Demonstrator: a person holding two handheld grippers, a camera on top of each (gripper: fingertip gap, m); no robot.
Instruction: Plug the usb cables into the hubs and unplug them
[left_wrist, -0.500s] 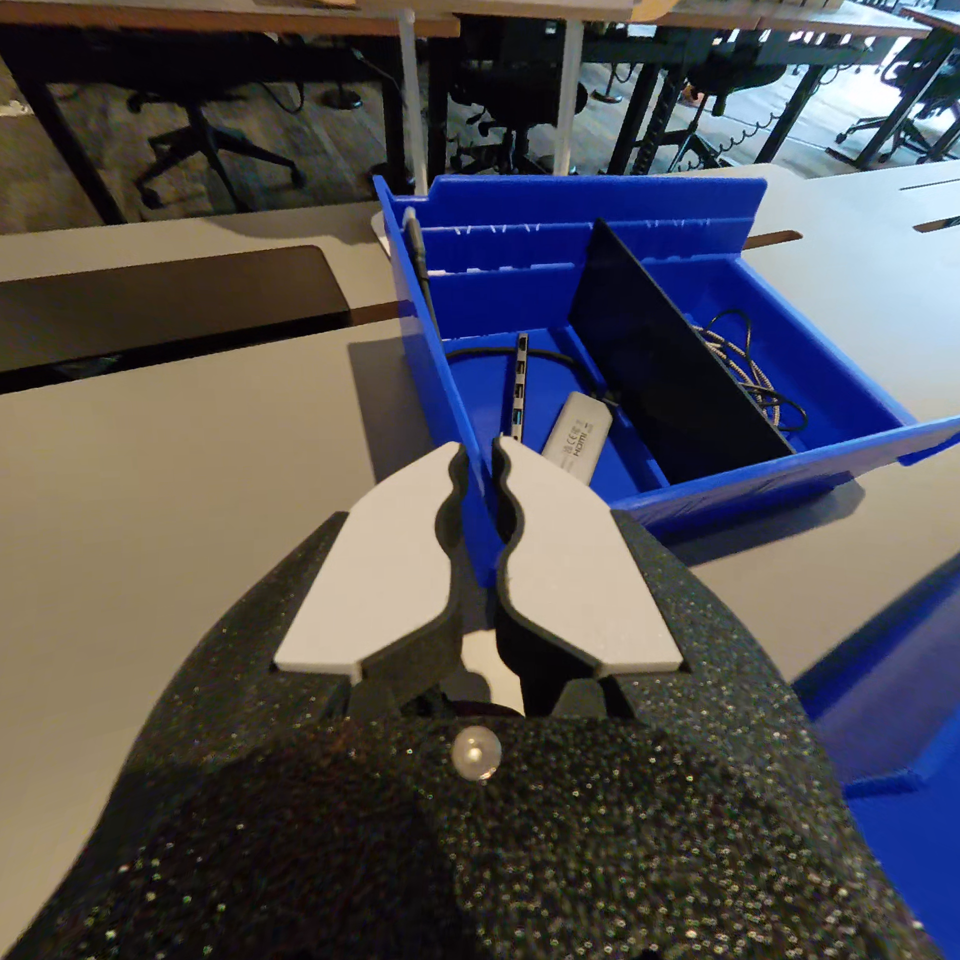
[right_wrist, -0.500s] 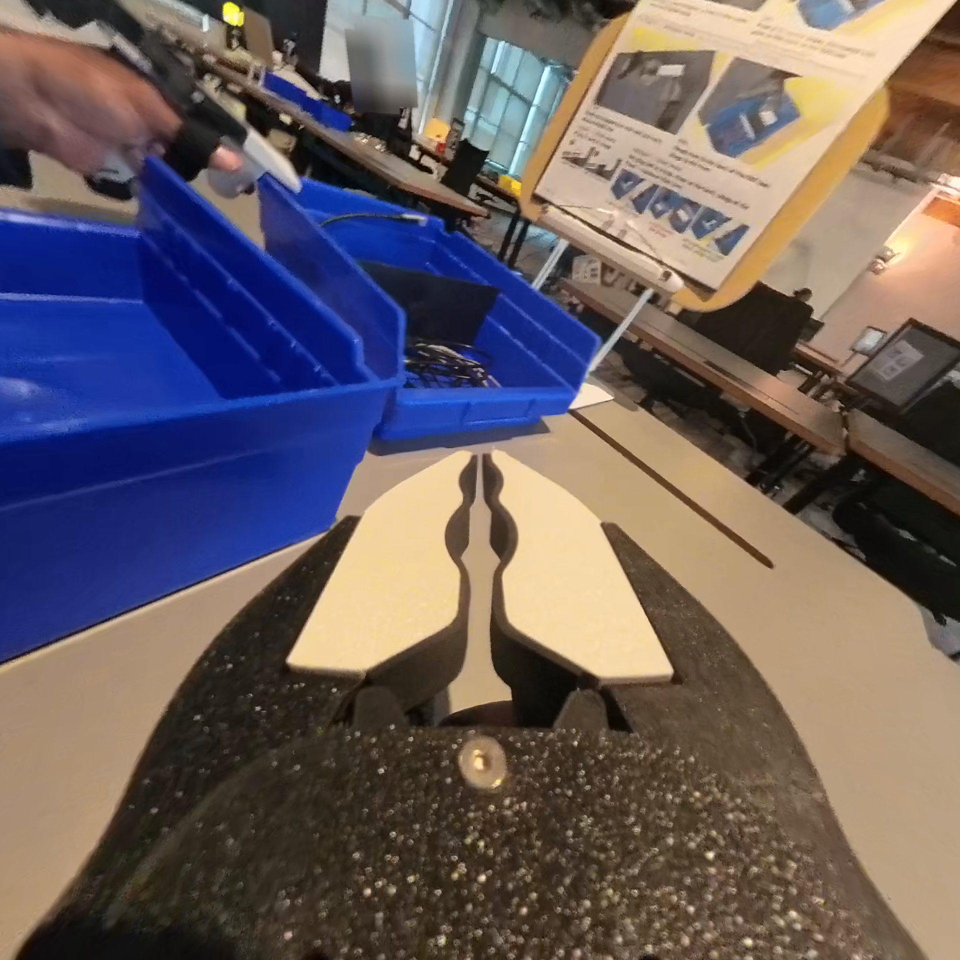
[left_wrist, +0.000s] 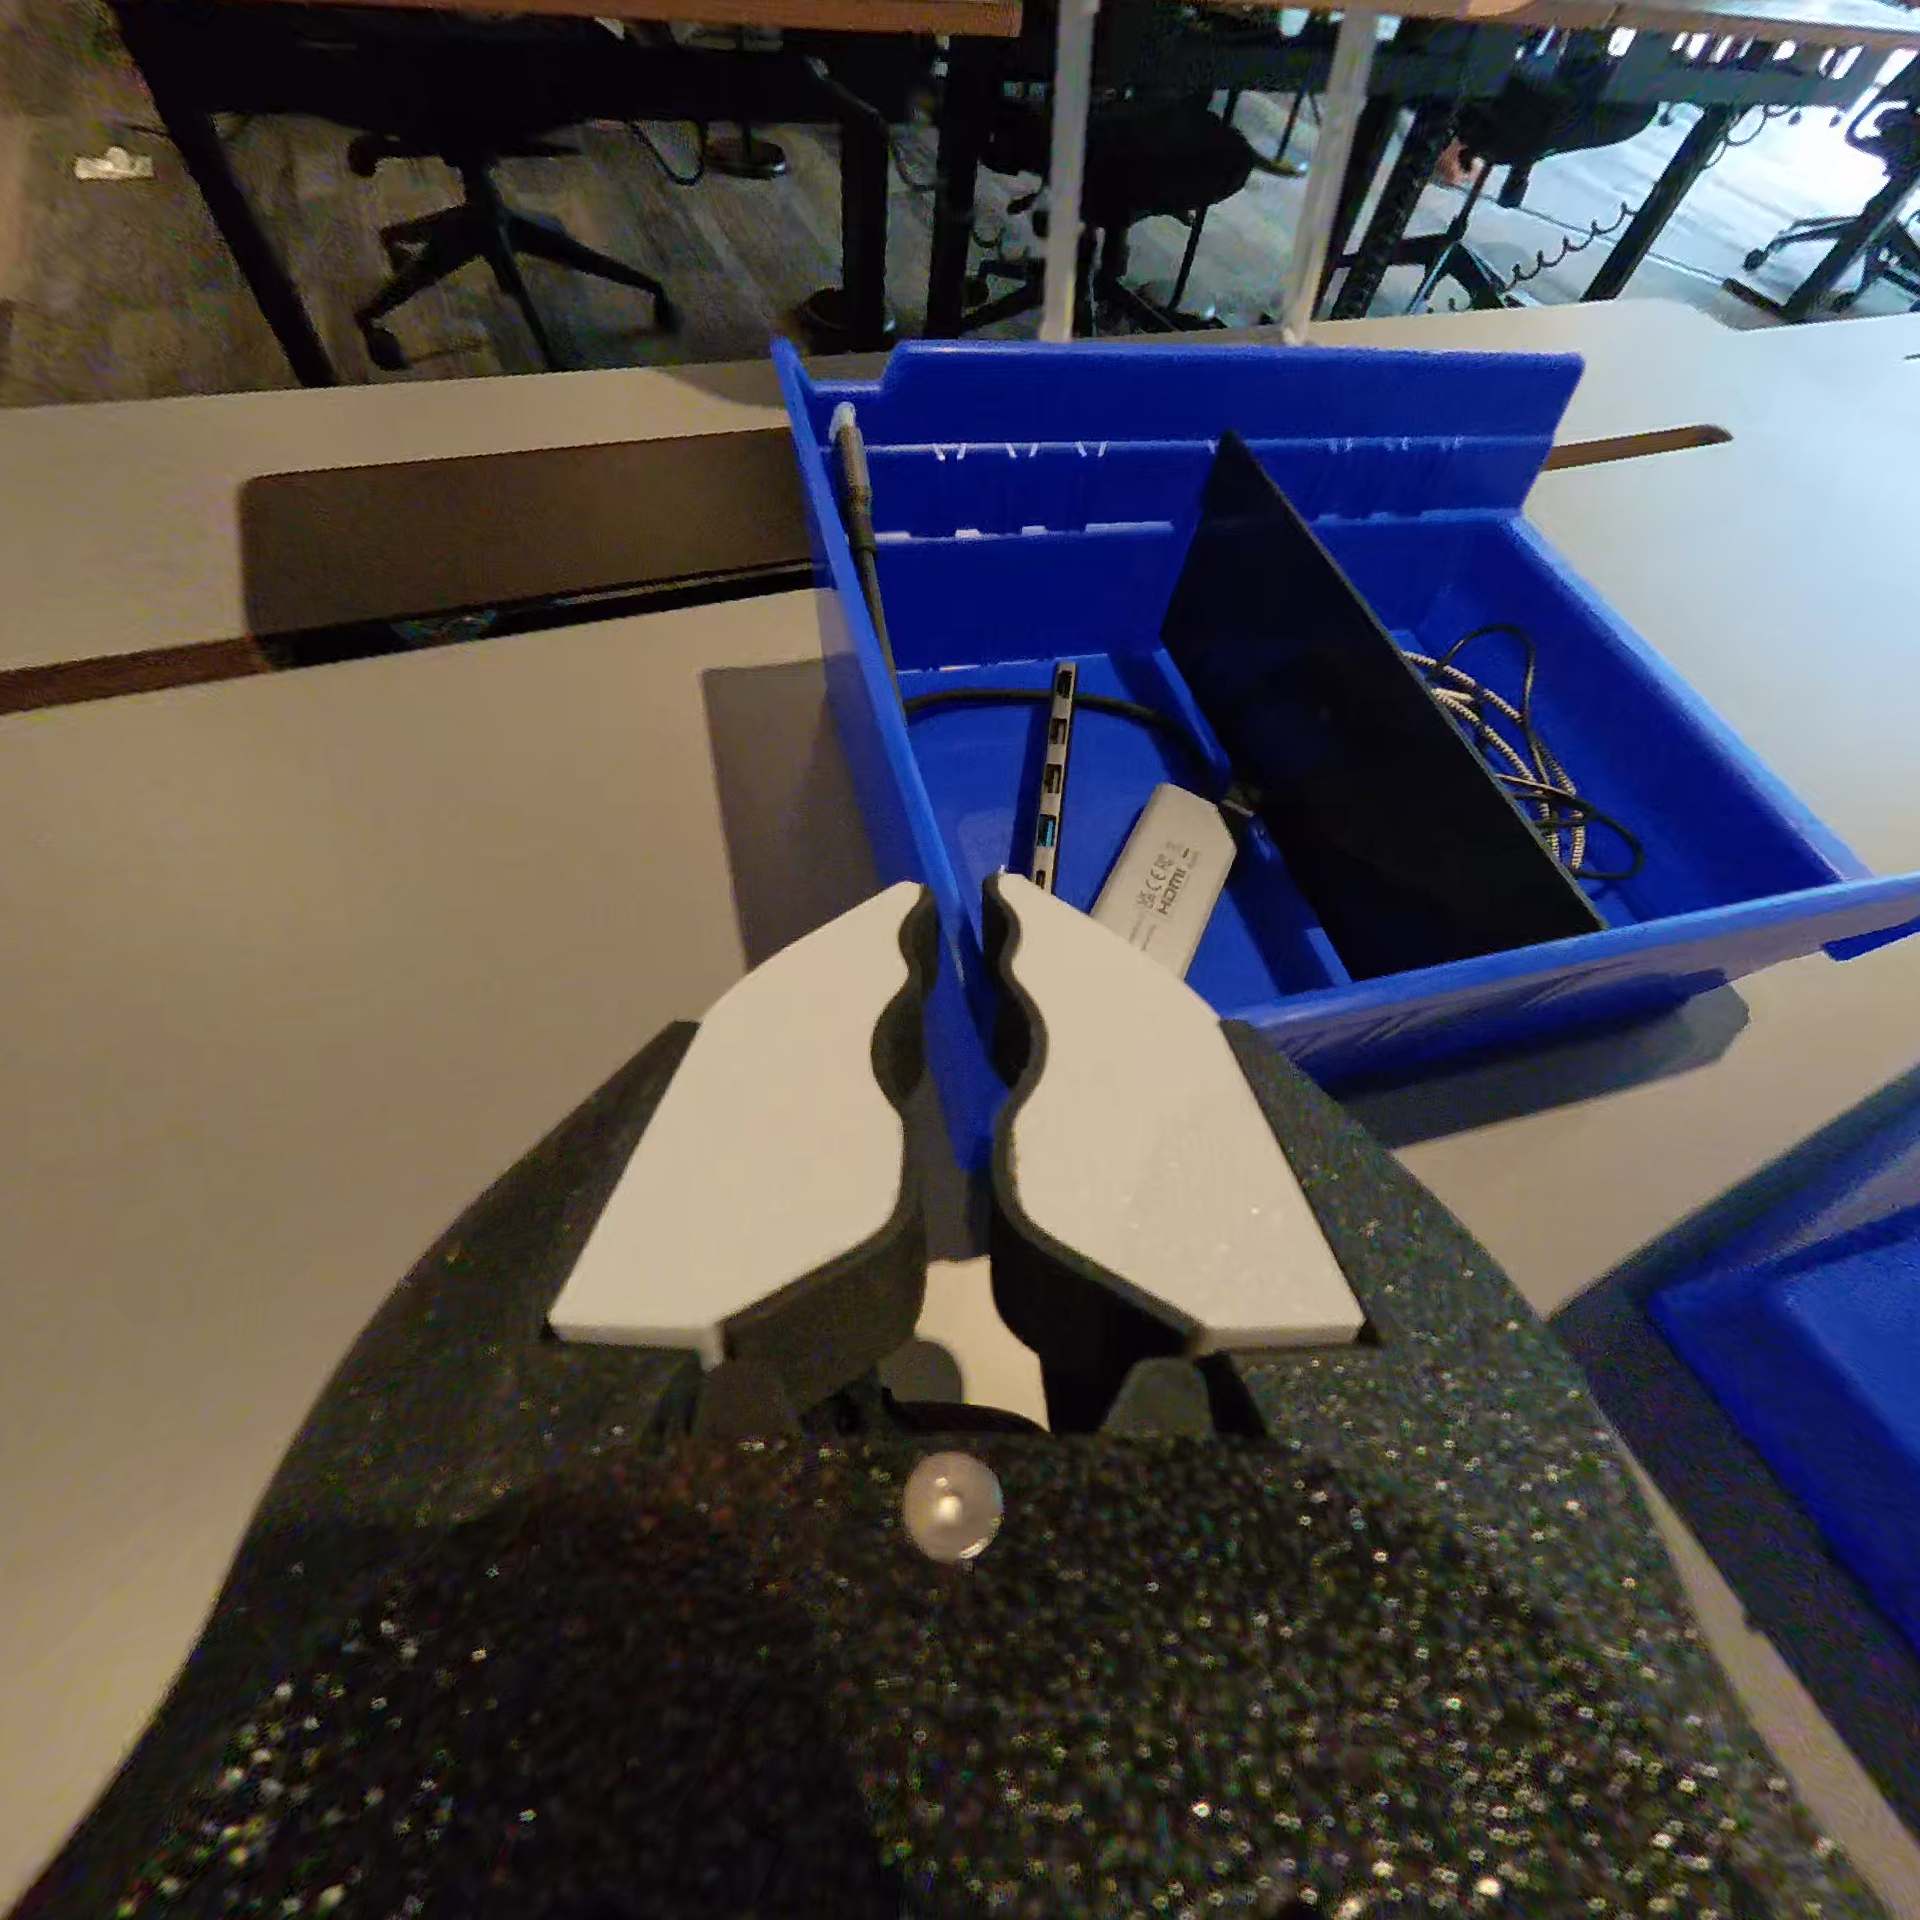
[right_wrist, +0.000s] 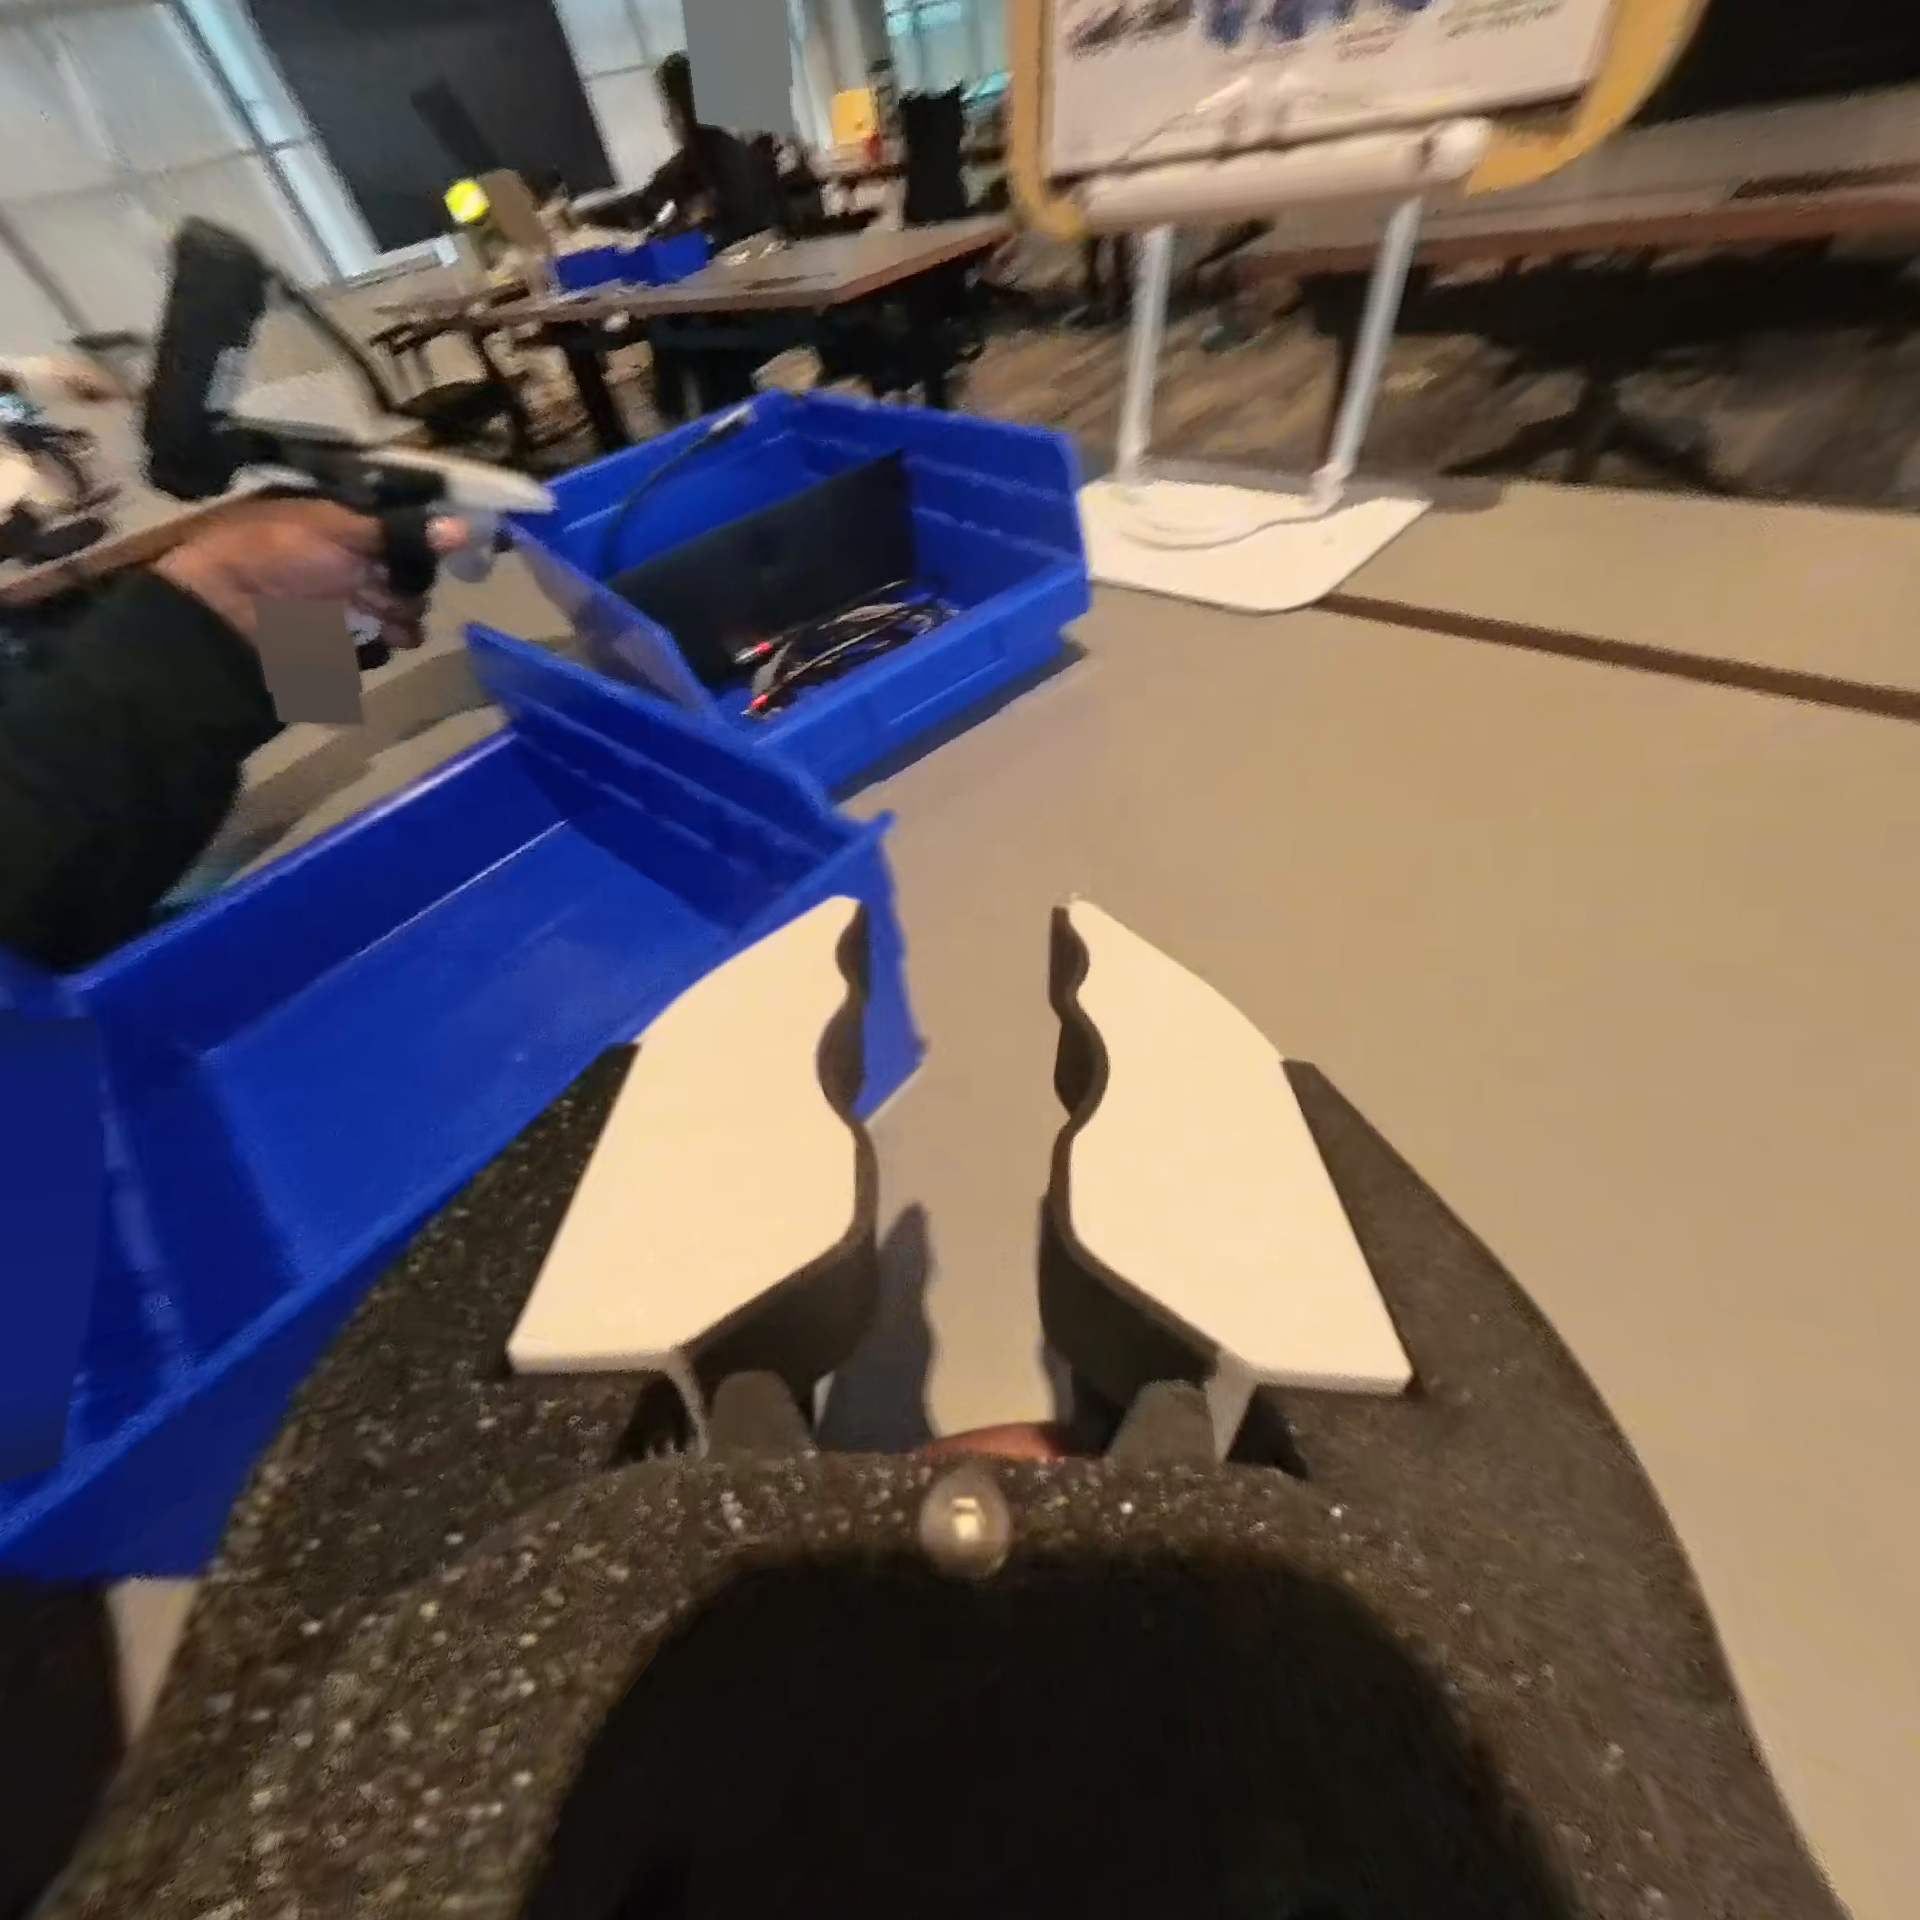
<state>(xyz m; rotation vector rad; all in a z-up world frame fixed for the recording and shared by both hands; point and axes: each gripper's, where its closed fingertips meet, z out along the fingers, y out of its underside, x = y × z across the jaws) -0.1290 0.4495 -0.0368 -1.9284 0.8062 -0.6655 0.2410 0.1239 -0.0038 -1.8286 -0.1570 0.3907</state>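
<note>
Two blue plastic bins are seen on a smooth grey tabletop (left_wrist: 364, 987). The farther bin (left_wrist: 1683, 790), rigid and straight-walled, is split by a flat black divider (left_wrist: 1351, 727) set on a slant. In the compartment at 9 o'clock of the divider lie a slim dark hub (left_wrist: 1058, 758) with a row of ports along its edge and a pale, rounded hub (left_wrist: 1169, 878); a thin black cable (left_wrist: 997, 704) arcs behind them, and a dark plug (left_wrist: 854, 488) is propped against the bin wall at 11 o'clock. At 3 o'clock of the divider a tangle of braided usb cables (left_wrist: 1527, 769) is heaped. The nearer bin (right_wrist: 436, 997) is seen with a bare, glossy floor.

The left hand-held gripper (left_wrist: 961, 914) is held with its pale, wavy-edged fingers nearly pressed together, only a narrow slit between them, nothing pinched; the near wall of the farther bin shows through the slit. The right hand-held gripper (right_wrist: 956, 925) is spread wide over bare tabletop, empty, just at 3 o'clock of the nearer bin's corner. In the right wrist view, a hand (right_wrist: 301, 571) is shown at 10 o'clock gripping the left tool. A white-legged sign stand (right_wrist: 1257, 343) is placed beyond the bins at 12 o'clock.
</note>
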